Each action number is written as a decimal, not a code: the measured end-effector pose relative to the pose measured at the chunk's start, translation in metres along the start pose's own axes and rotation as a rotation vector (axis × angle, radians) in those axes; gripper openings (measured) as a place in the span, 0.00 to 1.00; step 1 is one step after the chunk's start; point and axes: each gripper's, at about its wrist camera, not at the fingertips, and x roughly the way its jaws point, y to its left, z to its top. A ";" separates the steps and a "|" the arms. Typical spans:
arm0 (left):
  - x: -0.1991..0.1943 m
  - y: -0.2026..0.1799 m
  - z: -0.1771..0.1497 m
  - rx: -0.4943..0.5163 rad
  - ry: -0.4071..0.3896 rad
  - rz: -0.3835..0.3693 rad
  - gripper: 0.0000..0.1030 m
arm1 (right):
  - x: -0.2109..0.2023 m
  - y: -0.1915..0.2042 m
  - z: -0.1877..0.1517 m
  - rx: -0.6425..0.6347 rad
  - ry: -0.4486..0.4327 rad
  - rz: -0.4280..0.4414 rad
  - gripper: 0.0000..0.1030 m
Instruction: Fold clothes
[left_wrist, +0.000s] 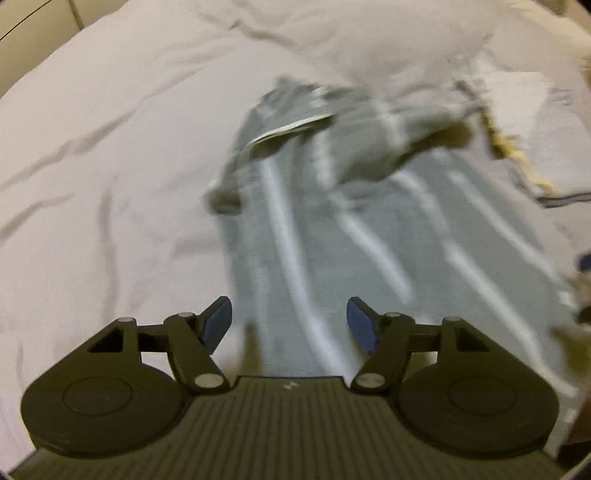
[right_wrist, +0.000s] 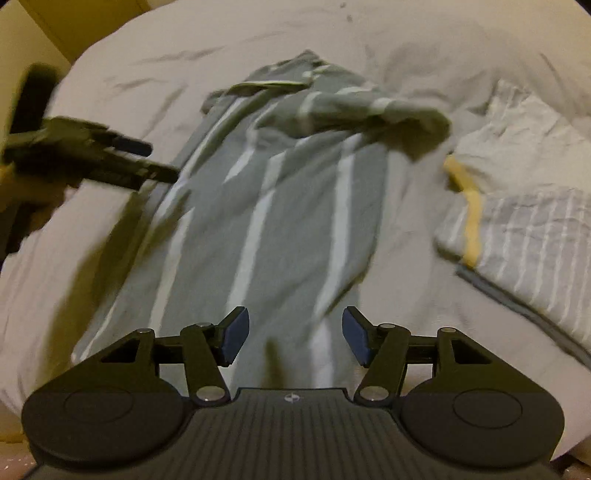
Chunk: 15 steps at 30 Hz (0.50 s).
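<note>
Lengthwise on the bed sheet (right_wrist: 110, 66): grey striped shirt (right_wrist: 280, 206), narrow, one sleeve (right_wrist: 373, 110) across its top. Left gripper (left_wrist: 289, 325) and right gripper (right_wrist: 295, 338) both spread wide, holding nothing, poised over the near hem. Mid-fold by the look; next calls for pinching that hem, probably.

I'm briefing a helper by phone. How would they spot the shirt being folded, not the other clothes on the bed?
On the pale bedsheet, look in the middle, between both open grippers. The grey shirt lies there lengthwise with one sleeve flopped across its top. Its few broad white stripes set it apart from the folded garment beside it, which has thin stripes and yellow trim.
</note>
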 end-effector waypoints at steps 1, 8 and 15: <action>0.002 0.007 -0.002 -0.014 0.013 0.021 0.62 | -0.008 0.000 0.007 -0.009 -0.021 0.002 0.58; -0.029 0.018 -0.052 -0.251 0.054 -0.063 0.45 | 0.012 0.009 0.103 -0.309 -0.147 0.007 0.58; -0.022 -0.043 -0.087 -0.381 0.091 -0.137 0.45 | 0.086 0.065 0.163 -0.939 -0.094 -0.088 0.59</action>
